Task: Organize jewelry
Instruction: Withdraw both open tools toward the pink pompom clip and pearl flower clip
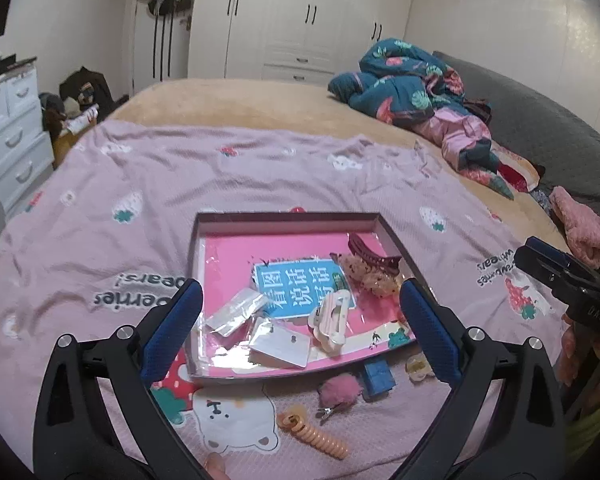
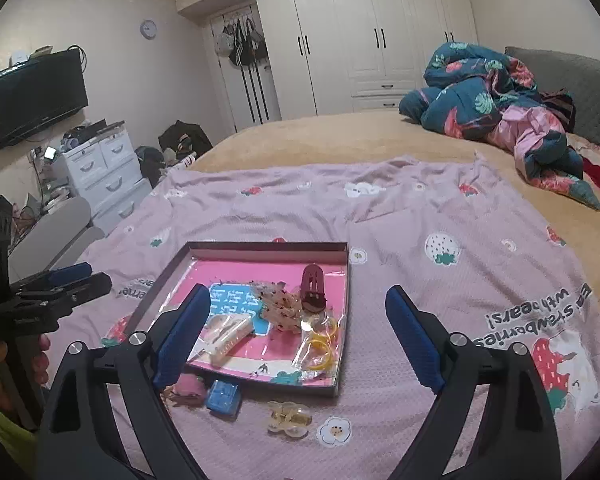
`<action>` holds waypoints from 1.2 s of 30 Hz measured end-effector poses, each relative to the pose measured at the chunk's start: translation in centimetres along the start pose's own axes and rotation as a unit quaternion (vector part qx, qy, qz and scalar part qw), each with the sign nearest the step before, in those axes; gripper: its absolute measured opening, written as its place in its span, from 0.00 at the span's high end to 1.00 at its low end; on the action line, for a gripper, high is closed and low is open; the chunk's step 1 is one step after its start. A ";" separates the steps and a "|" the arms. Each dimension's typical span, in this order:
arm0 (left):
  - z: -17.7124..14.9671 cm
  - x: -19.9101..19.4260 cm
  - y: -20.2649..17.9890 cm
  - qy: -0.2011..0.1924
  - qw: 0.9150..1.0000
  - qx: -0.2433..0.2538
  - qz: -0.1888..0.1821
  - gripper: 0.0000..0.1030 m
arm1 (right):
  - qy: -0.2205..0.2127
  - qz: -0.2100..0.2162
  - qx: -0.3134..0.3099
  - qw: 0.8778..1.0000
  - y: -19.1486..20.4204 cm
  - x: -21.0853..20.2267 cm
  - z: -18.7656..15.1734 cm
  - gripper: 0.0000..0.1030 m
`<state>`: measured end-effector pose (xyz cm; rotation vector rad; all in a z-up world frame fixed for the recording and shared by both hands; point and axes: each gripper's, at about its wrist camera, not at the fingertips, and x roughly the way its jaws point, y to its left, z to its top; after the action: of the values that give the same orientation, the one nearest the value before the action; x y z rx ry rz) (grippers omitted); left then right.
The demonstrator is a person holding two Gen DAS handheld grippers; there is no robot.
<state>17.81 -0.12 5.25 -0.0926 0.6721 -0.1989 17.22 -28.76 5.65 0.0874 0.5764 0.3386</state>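
Observation:
A shallow dark box (image 1: pixel 204 224) (image 2: pixel 340 388) with a pink lining lies on the pink bedspread. In it lie a dark red claw clip (image 1: pixel 374 254) (image 2: pixel 313 286), a beige scrunchie (image 1: pixel 366 272), a pale pink clip (image 1: pixel 332 322) (image 2: pixel 226 340), clear packets (image 1: pixel 236 310) and a bag of yellow rings (image 2: pixel 320 344). In front of the box lie a pink pom-pom clip (image 1: pixel 338 390) (image 2: pixel 188 386), a small blue box (image 1: pixel 378 378) (image 2: pixel 222 396), a clear yellow claw clip (image 1: pixel 418 366) (image 2: pixel 288 418) and an orange coil tie (image 1: pixel 312 432). My left gripper (image 1: pixel 300 320) and right gripper (image 2: pixel 296 328) are open and empty above the box's near edge.
A crumpled teal and pink quilt (image 1: pixel 412 92) (image 2: pixel 496 104) lies at the far right of the bed. White drawers (image 2: pixel 100 172) and a wall TV (image 2: pixel 36 96) stand at the left. A white wardrobe (image 2: pixel 360 32) fills the back wall.

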 end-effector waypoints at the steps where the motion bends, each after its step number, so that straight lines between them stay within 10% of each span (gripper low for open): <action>1: 0.0 -0.6 -0.1 -0.007 1.000 0.000 0.001 0.10 | -0.003 -0.001 -0.002 1.000 0.1 -0.4 0.0 0.14; 36: -4.5 -7.0 -1.6 -0.021 1.000 0.014 0.015 0.09 | -0.020 0.005 -0.034 0.999 2.3 -7.0 -2.5 0.07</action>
<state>9.46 -0.32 6.24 -0.0600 0.6291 -0.1759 9.63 -28.98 7.60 0.0326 0.5249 0.3658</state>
